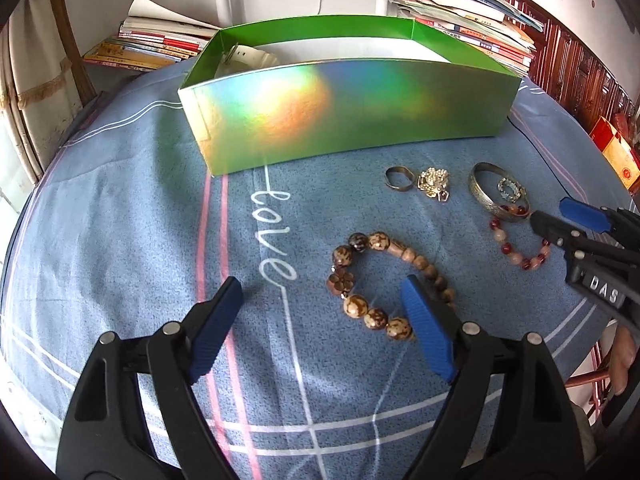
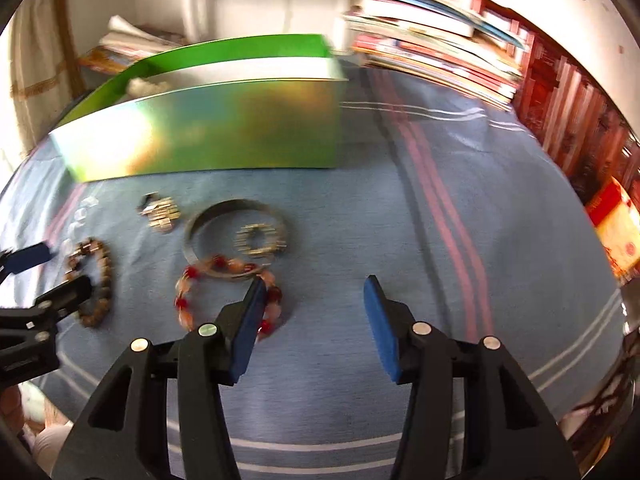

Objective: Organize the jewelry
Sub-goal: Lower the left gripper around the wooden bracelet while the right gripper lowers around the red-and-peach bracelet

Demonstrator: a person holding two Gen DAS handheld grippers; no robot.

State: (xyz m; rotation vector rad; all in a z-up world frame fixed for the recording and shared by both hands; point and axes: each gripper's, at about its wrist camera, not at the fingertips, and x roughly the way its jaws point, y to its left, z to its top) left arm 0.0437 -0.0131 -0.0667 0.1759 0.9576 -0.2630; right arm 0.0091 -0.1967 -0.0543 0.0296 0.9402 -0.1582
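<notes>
A shiny green open box (image 1: 344,116) stands on the blue cloth, with a pale item (image 1: 250,56) inside at its left end; it also shows in the right wrist view (image 2: 224,136). In front of it lie a wooden bead bracelet (image 1: 376,280), a small ring (image 1: 398,179), a silver chain clump (image 1: 434,184), a metal bangle (image 1: 486,196) with a small sparkly ring (image 1: 510,190) inside, and a red bead bracelet (image 1: 520,248). My left gripper (image 1: 324,292) is open over the wooden bracelet's left part. My right gripper (image 2: 316,292) is open, empty, just right of the red bracelet (image 2: 224,292).
Stacks of books (image 1: 156,44) and papers (image 1: 472,12) lie behind the box. A red carved wooden screen (image 2: 572,120) and a red-and-yellow box (image 1: 616,152) stand at the right. The blue cloth (image 1: 132,208) has pink and white stripes and the word "love".
</notes>
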